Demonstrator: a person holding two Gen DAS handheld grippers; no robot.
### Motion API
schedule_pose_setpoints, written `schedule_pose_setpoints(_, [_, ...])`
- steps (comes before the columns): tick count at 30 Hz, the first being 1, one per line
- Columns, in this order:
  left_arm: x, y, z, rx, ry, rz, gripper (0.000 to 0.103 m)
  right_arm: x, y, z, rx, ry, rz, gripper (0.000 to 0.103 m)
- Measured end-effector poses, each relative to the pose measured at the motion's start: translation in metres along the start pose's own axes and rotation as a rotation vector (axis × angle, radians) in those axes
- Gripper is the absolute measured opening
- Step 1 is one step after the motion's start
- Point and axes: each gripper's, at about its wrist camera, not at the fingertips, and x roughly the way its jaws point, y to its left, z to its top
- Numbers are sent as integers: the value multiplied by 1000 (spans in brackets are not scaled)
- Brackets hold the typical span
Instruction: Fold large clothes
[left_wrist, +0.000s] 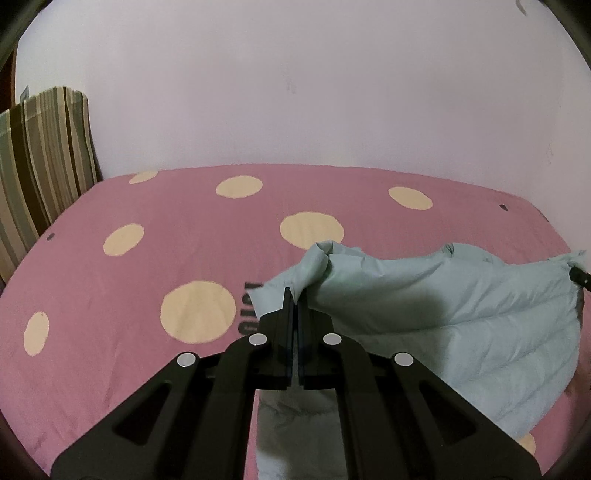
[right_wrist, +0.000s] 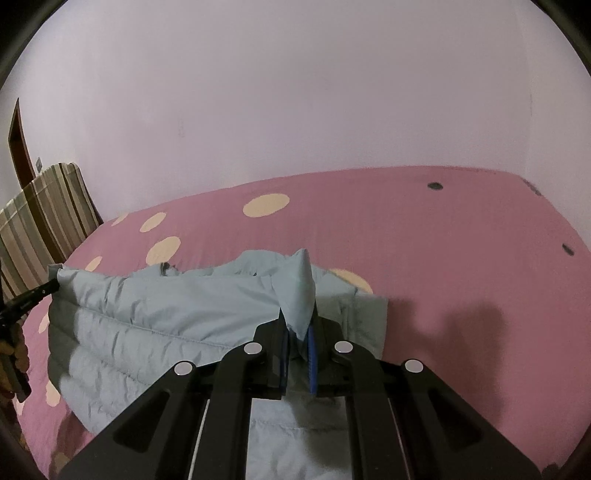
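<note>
A pale blue quilted puffer jacket (left_wrist: 461, 314) hangs stretched between my two grippers above a pink bed. My left gripper (left_wrist: 296, 297) is shut on one edge of the jacket. In the right wrist view the jacket (right_wrist: 155, 325) spreads to the left, and my right gripper (right_wrist: 298, 321) is shut on a fold of its other edge. The tip of the right gripper (left_wrist: 580, 277) shows at the far right of the left wrist view. The left gripper (right_wrist: 33, 295) shows at the left edge of the right wrist view.
The bed has a pink sheet with cream dots (left_wrist: 147, 258) and runs to a plain pale wall (left_wrist: 295, 92). Striped pillows (left_wrist: 40, 155) stand against the wall at the bed's left end. A brown door (right_wrist: 18, 144) is at the far left.
</note>
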Motion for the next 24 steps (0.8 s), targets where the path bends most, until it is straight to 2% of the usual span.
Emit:
schedule_pose_setpoints(6, [20,-5,29,0,-22,46,1,17,4,25,-14,-31,-23,7])
schedule_pose_setpoints(11, [61,-14,48,-6,-3,103,1,53,2,43,11,-30,-45,7])
schedule_pose_setpoints(18, [139,-21,43,8,103,186,1,128,-6,39,14,63,-96,7])
schedule_pose_setpoints(24, [181,-24,24,40,184,209,1,170,-16,25,29,156,-111,8])
